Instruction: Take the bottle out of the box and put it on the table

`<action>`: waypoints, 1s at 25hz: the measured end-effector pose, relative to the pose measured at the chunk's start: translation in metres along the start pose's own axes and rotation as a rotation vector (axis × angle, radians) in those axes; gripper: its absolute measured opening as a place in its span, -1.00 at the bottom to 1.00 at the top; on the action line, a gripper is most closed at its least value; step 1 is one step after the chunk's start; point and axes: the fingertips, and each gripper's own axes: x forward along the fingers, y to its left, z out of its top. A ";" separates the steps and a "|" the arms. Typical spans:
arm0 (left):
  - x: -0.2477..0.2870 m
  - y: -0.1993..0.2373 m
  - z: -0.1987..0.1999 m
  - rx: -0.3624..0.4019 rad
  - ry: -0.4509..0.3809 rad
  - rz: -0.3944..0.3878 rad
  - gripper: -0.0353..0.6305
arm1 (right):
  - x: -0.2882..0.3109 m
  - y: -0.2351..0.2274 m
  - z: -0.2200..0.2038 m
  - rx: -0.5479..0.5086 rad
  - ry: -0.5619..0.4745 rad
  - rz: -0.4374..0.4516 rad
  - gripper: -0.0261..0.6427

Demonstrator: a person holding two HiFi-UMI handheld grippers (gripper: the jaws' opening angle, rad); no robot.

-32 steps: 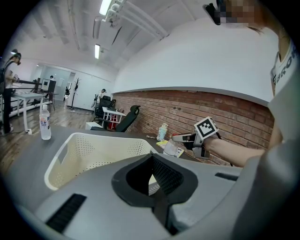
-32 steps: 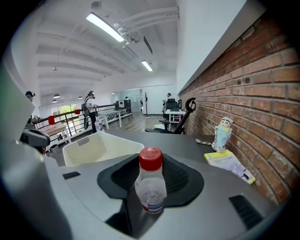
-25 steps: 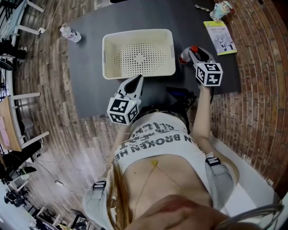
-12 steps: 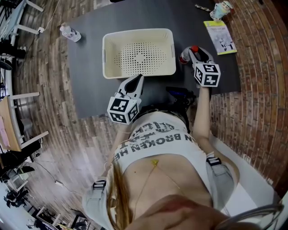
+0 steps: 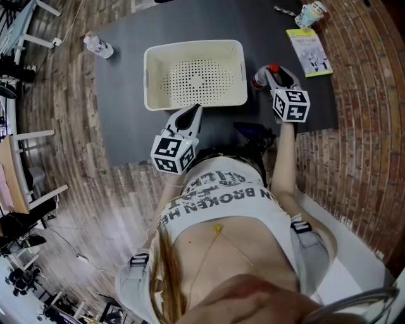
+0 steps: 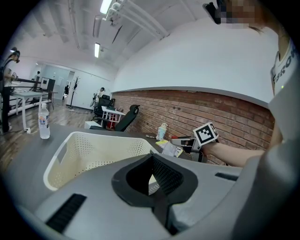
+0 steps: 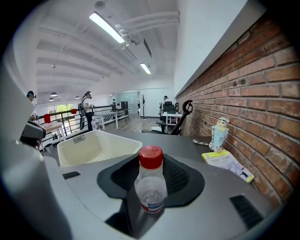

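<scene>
A small clear bottle [image 7: 151, 186] with a red cap stands upright between the jaws of my right gripper [image 7: 152, 165]. The pads hold its sides while the jaws are opening. From the head view, the bottle [image 5: 260, 80] is over the dark table [image 5: 126, 95], just right of the cream perforated box [image 5: 190, 45], with the right gripper [image 5: 269, 74] around it. The box [image 6: 70, 140] is empty. My left gripper [image 5: 193, 111] hovers at the box's near edge, open, nothing between its jaws [image 6: 151, 176].
A second clear bottle [image 5: 98, 46] lies at the table's far left corner. A yellow-green booklet [image 5: 309, 52] and a small figurine [image 5: 311, 12] sit at the far right, near the brick wall. The table's near edge runs close to the person's body.
Almost nothing has moved. The right gripper shifted very slightly with the bottle still between its jaws; the left gripper and the box kept still.
</scene>
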 end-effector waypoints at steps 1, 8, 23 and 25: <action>0.000 0.000 0.000 0.001 0.001 -0.001 -0.88 | 0.000 0.000 0.000 0.002 -0.002 0.000 -0.47; 0.000 -0.001 0.000 0.000 -0.001 -0.007 -0.88 | 0.001 0.000 0.000 0.002 -0.007 -0.001 -0.45; -0.002 0.005 0.002 -0.005 -0.011 0.006 -0.88 | -0.002 0.000 -0.002 0.033 -0.013 0.003 -0.38; -0.002 0.006 0.003 -0.005 -0.012 0.007 -0.88 | -0.003 0.002 -0.002 0.042 -0.020 0.005 -0.33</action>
